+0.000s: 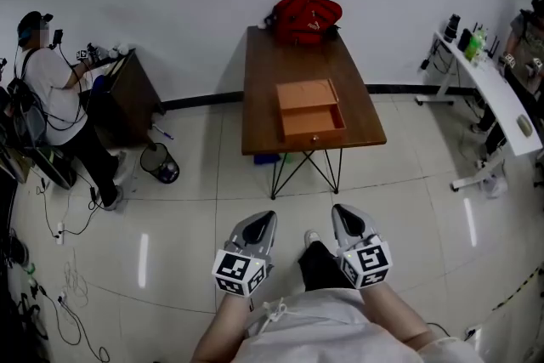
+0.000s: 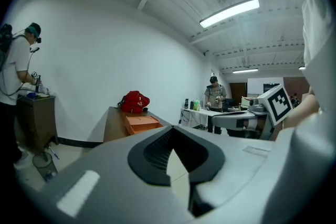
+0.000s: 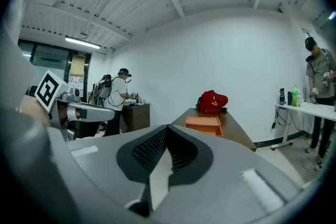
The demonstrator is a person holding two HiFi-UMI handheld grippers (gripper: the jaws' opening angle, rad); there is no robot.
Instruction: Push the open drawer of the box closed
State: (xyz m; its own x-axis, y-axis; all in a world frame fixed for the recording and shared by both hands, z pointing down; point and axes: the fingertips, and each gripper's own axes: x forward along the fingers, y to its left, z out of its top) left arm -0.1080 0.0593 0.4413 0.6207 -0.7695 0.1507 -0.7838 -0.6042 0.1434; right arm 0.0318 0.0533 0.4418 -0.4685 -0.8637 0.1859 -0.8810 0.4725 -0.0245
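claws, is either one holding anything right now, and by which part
Nothing is held. The left claw and the right claw are both shut on empty air, well short of the box on the table.

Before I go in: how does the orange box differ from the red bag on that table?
The box is orange, flat and square-edged; the bag is red, rounded and lumpy. The box lies toward the table's near end, with its drawer pulled out toward you; the bag sits at the far end. Both rest on the brown table, apart from each other.
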